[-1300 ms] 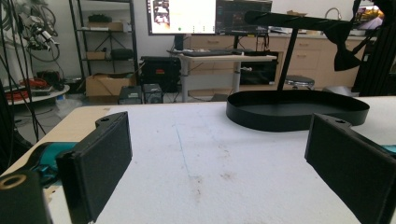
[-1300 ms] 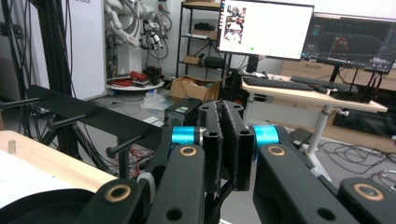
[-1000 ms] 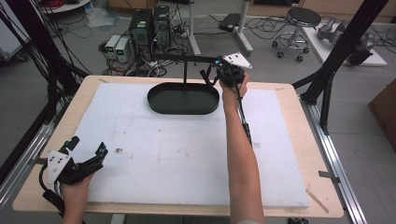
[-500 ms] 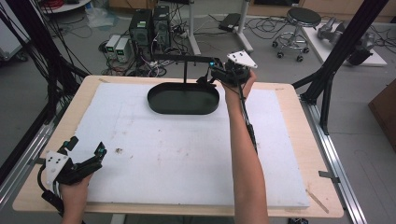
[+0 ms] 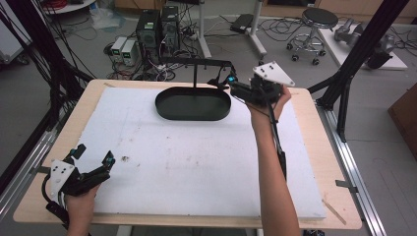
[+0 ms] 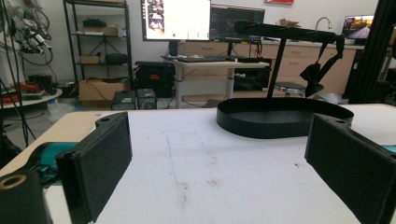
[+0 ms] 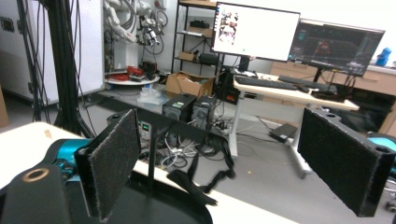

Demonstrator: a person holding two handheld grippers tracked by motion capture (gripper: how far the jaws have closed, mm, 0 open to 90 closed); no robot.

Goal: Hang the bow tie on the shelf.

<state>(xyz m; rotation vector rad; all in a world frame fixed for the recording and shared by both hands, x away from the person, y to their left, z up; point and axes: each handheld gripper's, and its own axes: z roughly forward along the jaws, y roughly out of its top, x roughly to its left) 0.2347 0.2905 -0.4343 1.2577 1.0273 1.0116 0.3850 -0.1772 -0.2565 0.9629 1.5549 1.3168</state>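
At the far edge of the worktop (image 5: 314, 147), the black stand's tray (image 5: 193, 104) sits on the white mat, a dark strap (image 7: 205, 179) hanging from its crossbar (image 5: 196, 61). The right gripper (image 5: 223, 83) hovers just beside the tray's right end; its fingers have just been opening, nothing between them. The left gripper (image 5: 93, 160) rests at the near left corner, fingers released and empty.
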